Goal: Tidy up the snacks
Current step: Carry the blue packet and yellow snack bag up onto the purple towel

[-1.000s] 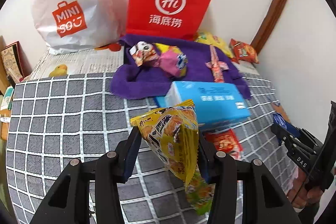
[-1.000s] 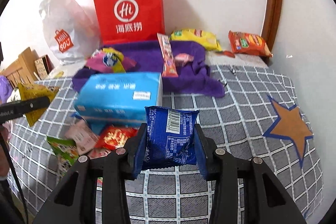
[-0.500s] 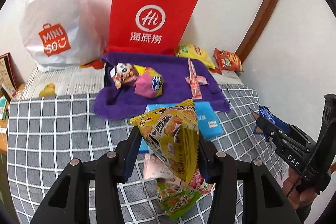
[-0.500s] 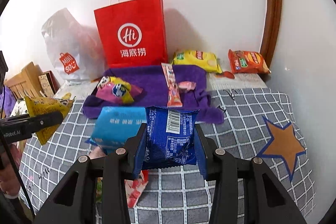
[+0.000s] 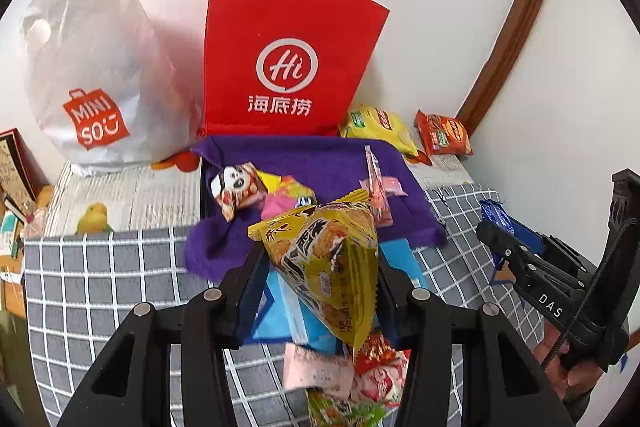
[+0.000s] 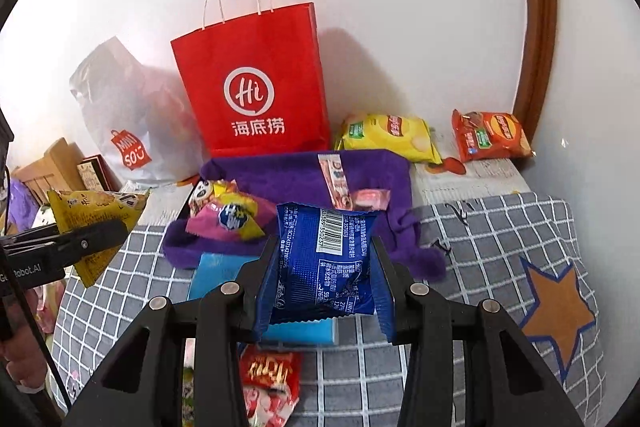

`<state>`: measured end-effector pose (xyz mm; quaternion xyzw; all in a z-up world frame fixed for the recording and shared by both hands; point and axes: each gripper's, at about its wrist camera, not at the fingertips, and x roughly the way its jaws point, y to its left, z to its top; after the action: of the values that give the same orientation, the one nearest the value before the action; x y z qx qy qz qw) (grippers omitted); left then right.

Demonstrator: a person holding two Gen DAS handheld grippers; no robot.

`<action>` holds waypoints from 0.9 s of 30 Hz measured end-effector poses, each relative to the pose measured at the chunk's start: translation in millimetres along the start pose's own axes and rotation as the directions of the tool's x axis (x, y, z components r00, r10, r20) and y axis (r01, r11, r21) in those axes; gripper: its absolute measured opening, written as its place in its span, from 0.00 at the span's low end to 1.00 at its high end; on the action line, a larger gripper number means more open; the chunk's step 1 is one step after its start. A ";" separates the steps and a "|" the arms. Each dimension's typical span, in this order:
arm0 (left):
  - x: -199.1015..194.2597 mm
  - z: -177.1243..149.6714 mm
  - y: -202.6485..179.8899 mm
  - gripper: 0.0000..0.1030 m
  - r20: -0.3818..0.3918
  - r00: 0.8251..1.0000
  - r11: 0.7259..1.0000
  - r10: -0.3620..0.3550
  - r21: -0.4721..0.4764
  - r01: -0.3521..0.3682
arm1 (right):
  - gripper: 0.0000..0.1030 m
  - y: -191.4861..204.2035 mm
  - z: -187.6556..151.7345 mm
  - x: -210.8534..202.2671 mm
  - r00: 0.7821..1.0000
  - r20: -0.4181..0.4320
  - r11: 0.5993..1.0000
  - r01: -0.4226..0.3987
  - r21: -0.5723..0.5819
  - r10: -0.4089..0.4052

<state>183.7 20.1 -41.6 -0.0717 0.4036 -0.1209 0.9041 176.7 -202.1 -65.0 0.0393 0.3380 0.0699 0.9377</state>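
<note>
Both grippers rose | left fingers [image 5: 320, 267] grip yellow packet [image 5: 332, 259] | right fingers [image 6: 324, 267] grip blue packet [image 6: 326, 263]

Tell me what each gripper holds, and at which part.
The left gripper pinches a yellow packet across its middle. The right gripper clamps a blue packet by its two side edges.

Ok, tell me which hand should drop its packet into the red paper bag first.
Left, probably. In its own view the left gripper, shut on the yellow packet, faces the red paper bag head-on; the right gripper with the blue packet sees it off to its left.
</note>
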 end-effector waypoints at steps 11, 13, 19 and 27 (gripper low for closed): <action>27.7 32.5 14.6 0.45 -0.001 1.000 0.999 0.018 -0.028 -0.018 | 0.41 1.1 32.0 39.2 1.000 -0.008 1.000 0.000 -0.029 -0.001; 33.8 38.3 18.1 0.45 -0.003 1.000 0.999 0.022 -0.031 -0.022 | 0.41 0.0 38.4 47.2 1.000 -0.007 1.000 0.000 -0.031 -0.001; 54.8 53.4 29.6 0.45 -0.015 1.000 0.998 0.020 -0.062 -0.021 | 0.41 -1.9 60.3 71.2 1.000 -0.013 1.000 -0.018 -0.025 0.017; 79.9 71.0 34.3 0.45 -0.025 0.998 0.997 0.052 -0.047 -0.053 | 0.41 1.4 83.4 95.6 0.999 0.000 0.998 -0.032 -0.047 0.033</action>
<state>293.7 33.3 -59.2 -0.0814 0.4187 -0.0883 0.9001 302.8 -187.9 -60.8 0.0226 0.3353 0.0931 0.9372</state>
